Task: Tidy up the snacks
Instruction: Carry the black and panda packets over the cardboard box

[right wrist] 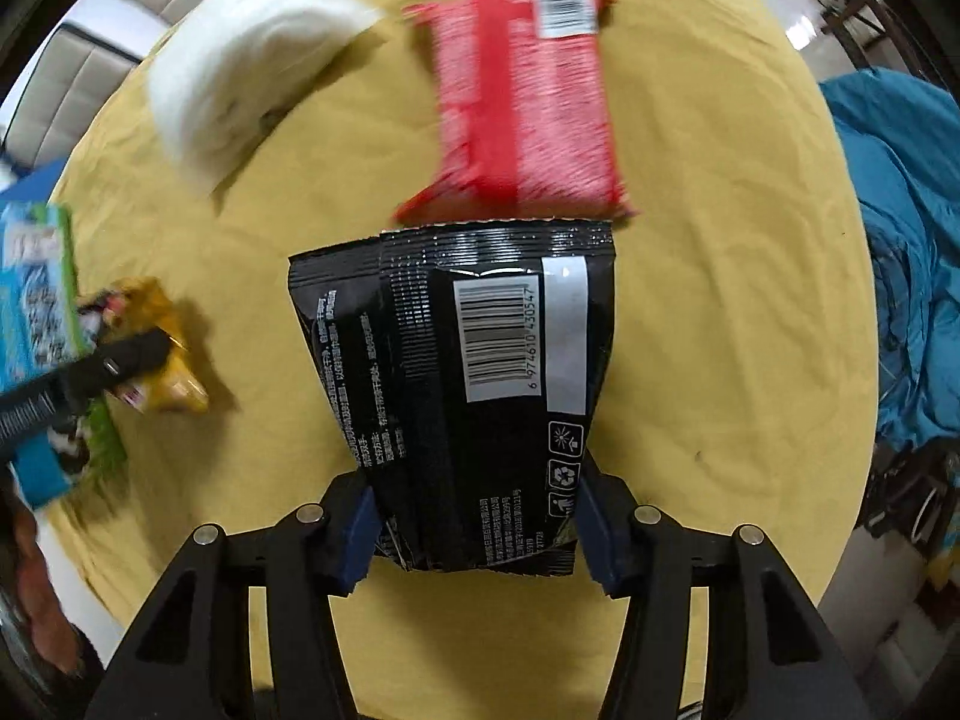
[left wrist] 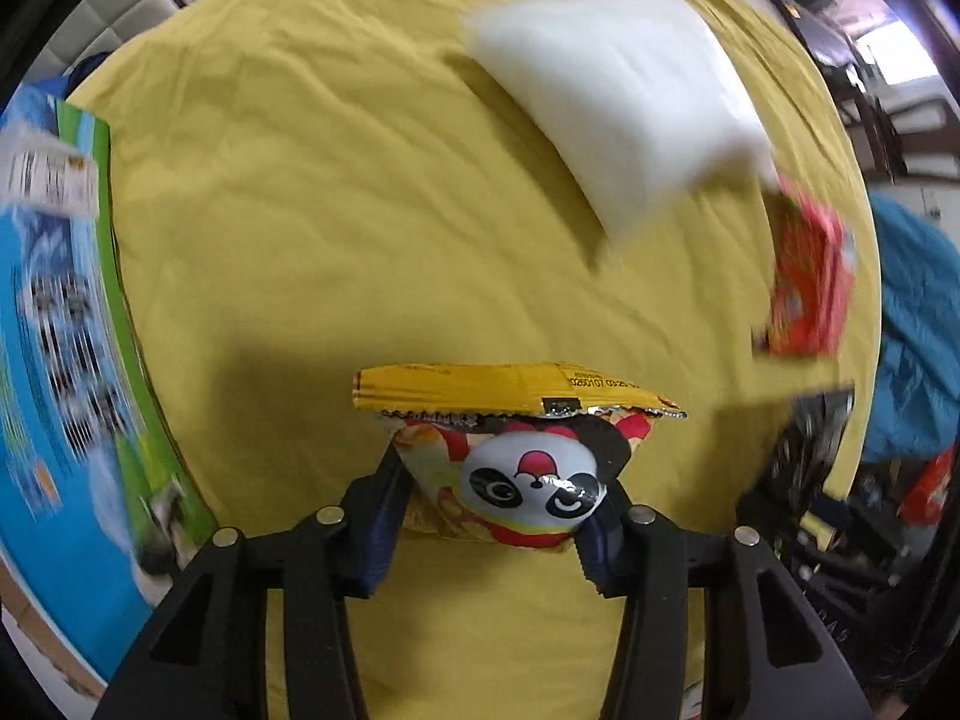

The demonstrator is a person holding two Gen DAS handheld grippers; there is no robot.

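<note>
L gripper (left wrist: pixel 498 516) points down at the yellow cloth (left wrist: pixel 336 228) and is clamped on a small panda snack bag (left wrist: pixel 522 462): both blue pads press the bag's sides, left pad (left wrist: pixel 384 528) at its lower left, the other at its lower right. Jaws narrow, bag squeezed between them. The bag's yellow crimped top edge sticks out beyond the fingertips. From the R wrist view the same bag shows as a blurred yellow pack at the far left, w/ a black finger across it.

R gripper (right wrist: pixel 474 528) also points down and grips a black snack bag (right wrist: pixel 462 372), back side facing the cam, barcode and white label visible. Blue pads (right wrist: pixel 354 534) sit tight against both lower edges of the bag; jaws mid-width, filled by the bag. Its top seal reaches toward a red snack pack (right wrist: pixel 528 102) lying flat on the cloth just beyond it.

A white pack (right wrist: pixel 252 66) lies on the cloth, far left of the red one, blurred. A blue-green box (left wrist: pixel 66 324) sits at the cloth's left edge, close to the panda bag.
</note>
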